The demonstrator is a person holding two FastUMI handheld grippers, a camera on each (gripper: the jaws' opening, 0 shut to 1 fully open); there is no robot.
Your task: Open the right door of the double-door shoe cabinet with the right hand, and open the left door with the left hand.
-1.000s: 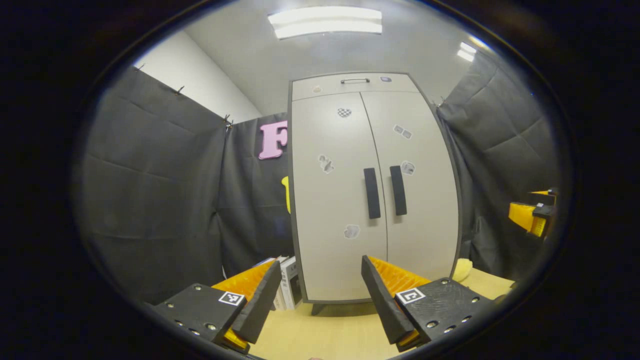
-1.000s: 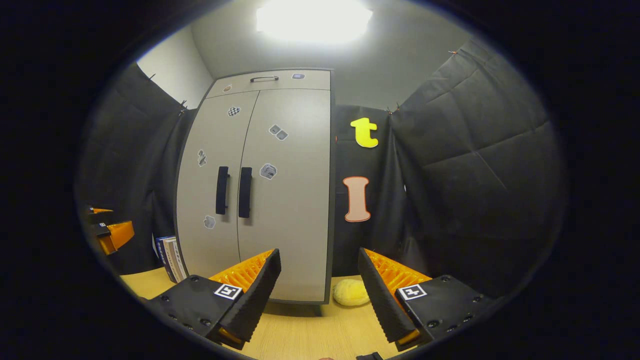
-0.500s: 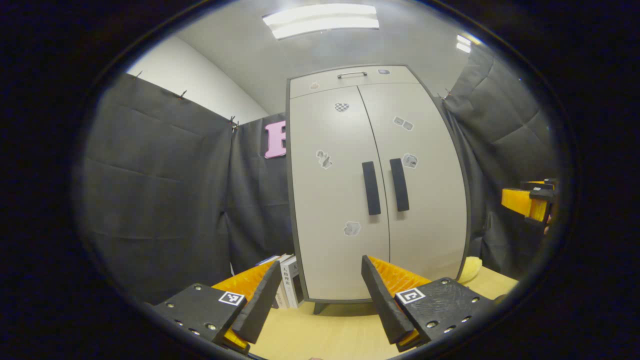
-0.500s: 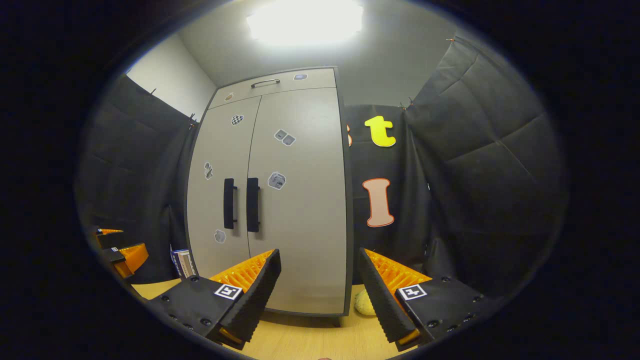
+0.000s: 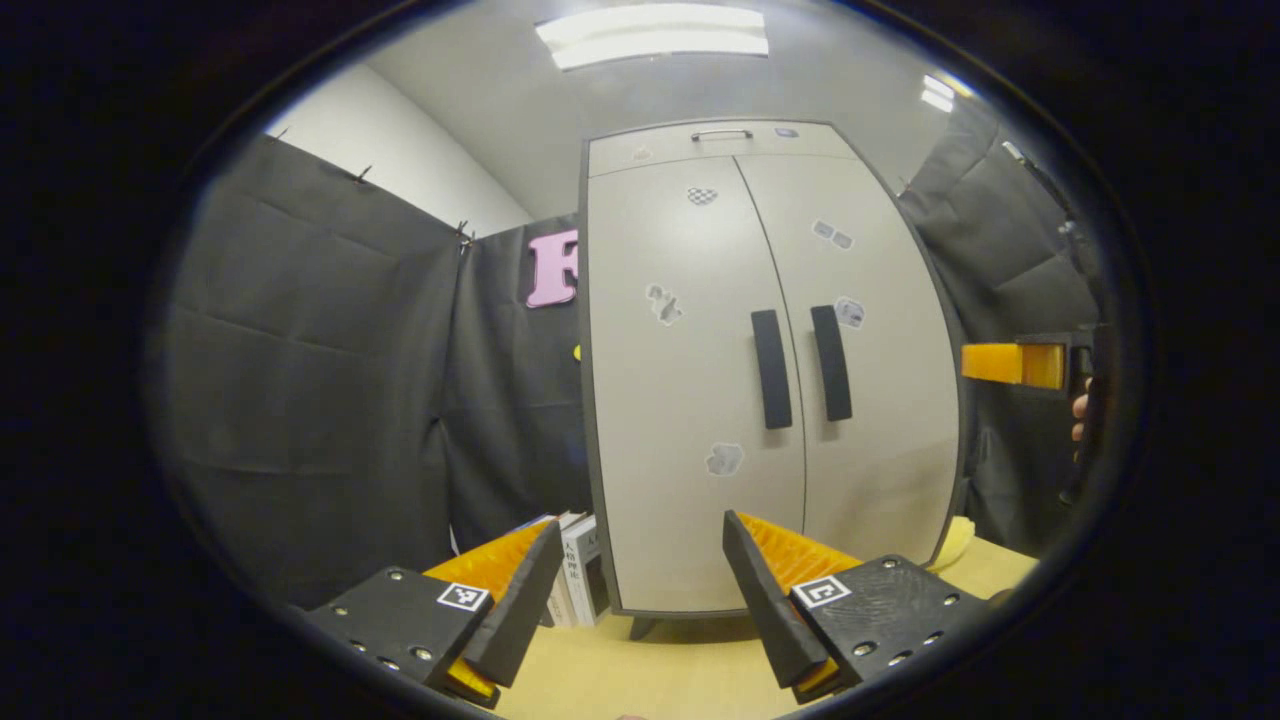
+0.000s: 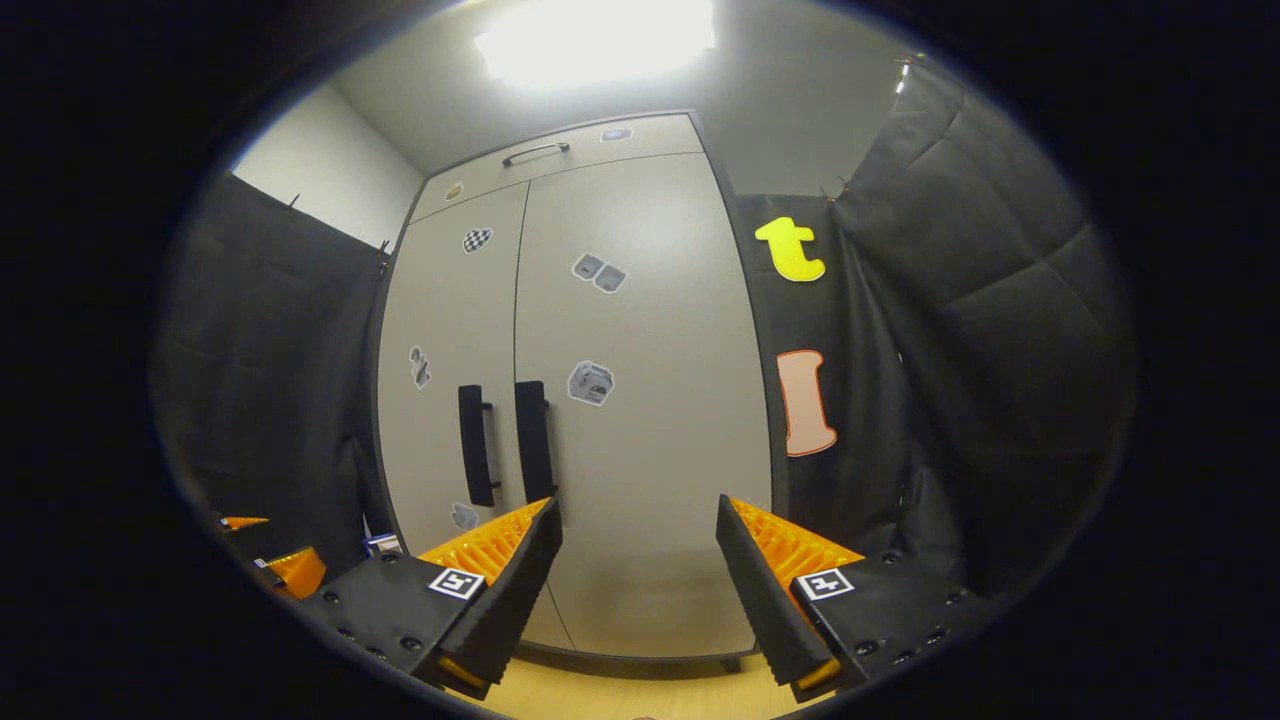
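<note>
The double-door shoe cabinet (image 5: 690, 400) stood on the wooden table (image 5: 650, 680) at the far side of the booth, with both doors closed. Its left door handle (image 5: 771, 369) and right door handle (image 5: 832, 362) sat side by side at the centre seam. The left gripper (image 5: 640, 580) hung near, fingers spread and grasping nothing, well apart from the doors. The right gripper (image 6: 635, 570) was likewise released and empty, facing the right door (image 6: 640, 400), not touching it. Books (image 5: 578, 575) leaned just left of the cabinet.
</note>
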